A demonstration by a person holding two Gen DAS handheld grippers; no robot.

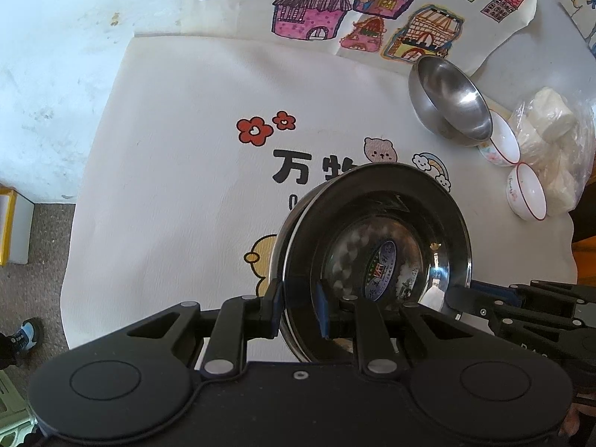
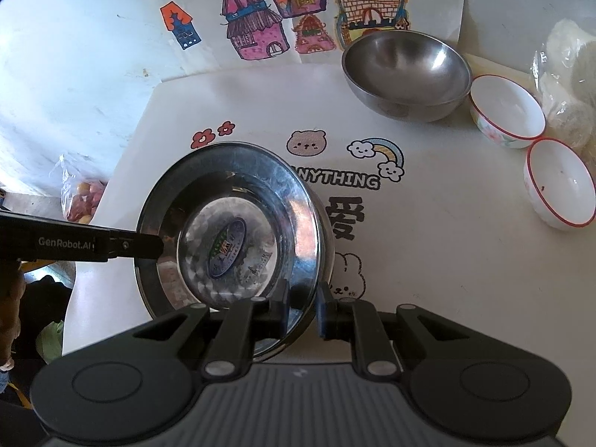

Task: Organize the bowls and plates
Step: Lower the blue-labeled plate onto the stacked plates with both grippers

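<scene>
Printed cloth (image 1: 167, 119); steel plate (image 1: 376, 246) rim clamped between both grippers' fingers.

Cartoon-printed cloth (image 2: 447, 260), house drawings (image 2: 260, 26), bagged white buns (image 1: 555, 141), snack bag (image 2: 83, 197).

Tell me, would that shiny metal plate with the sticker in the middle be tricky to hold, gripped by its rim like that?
Probably somewhat. The steel plate looks polished and mirror-like, so its thin rim may slip between the pads. That may be why both the left gripper and right gripper pinch opposite edges. It looks rigid, unlikely to bend, and seems light for its width.
</scene>
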